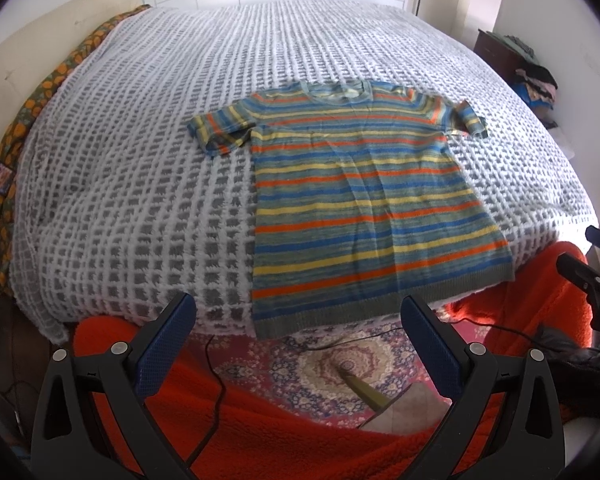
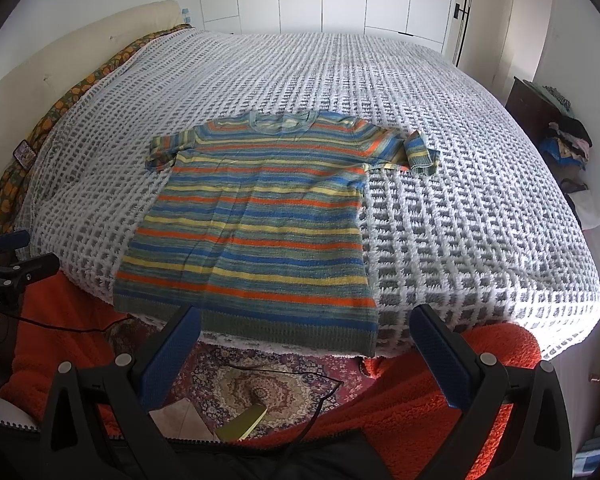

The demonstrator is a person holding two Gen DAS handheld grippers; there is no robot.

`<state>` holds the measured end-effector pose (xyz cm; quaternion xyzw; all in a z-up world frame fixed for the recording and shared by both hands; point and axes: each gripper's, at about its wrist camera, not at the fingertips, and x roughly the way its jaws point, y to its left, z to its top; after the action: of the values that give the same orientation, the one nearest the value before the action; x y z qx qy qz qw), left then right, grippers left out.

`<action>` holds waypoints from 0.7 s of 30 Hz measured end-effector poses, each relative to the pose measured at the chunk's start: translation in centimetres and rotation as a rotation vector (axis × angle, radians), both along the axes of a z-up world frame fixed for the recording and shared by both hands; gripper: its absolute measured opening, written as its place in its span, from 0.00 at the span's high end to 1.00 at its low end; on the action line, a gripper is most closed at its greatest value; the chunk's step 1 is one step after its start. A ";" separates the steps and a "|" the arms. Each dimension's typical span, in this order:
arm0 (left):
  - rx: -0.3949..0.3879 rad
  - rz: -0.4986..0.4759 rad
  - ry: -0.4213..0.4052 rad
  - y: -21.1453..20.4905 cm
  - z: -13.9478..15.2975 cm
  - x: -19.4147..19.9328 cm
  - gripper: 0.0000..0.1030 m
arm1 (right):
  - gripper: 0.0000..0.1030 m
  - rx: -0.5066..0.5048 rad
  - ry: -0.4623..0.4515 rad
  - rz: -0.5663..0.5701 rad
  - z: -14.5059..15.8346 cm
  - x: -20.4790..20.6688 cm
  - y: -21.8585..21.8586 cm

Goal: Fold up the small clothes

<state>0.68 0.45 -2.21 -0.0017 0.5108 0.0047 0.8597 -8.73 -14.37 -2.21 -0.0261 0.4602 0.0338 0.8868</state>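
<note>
Left wrist: shirt (image 1: 364, 196) beyond parted tongs (image 1: 298, 320).

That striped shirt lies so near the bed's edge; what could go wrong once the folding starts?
The striped shirt has its hem right at the edge of the bedspread, so a tug toward the person might slide it off. One sleeve is already crumpled, which could spoil a neat fold. Both the left hand-held gripper and right hand-held gripper are open, holding nothing.

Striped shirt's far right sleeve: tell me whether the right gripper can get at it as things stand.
Probably yes. The right gripper is open and holds nothing, and the sleeve lies exposed on the bedspread, uncovered. It sits well beyond the hem, so the person must reach forward over the bed.
</note>
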 end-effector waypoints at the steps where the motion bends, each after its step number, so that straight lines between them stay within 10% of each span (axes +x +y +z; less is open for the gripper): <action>1: 0.000 0.001 0.000 0.0 0.0 0.0 0.01 | 0.00 0.000 0.000 0.000 0.0 0.0 0.0; 21: 0.000 0.005 -0.008 0.3 0.2 0.5 0.01 | 0.00 0.008 0.006 0.011 0.2 0.6 0.4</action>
<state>1.19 0.78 -2.05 -0.0030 0.5074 0.0067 0.8617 -8.13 -13.94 -2.06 -0.0249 0.4627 0.0407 0.8852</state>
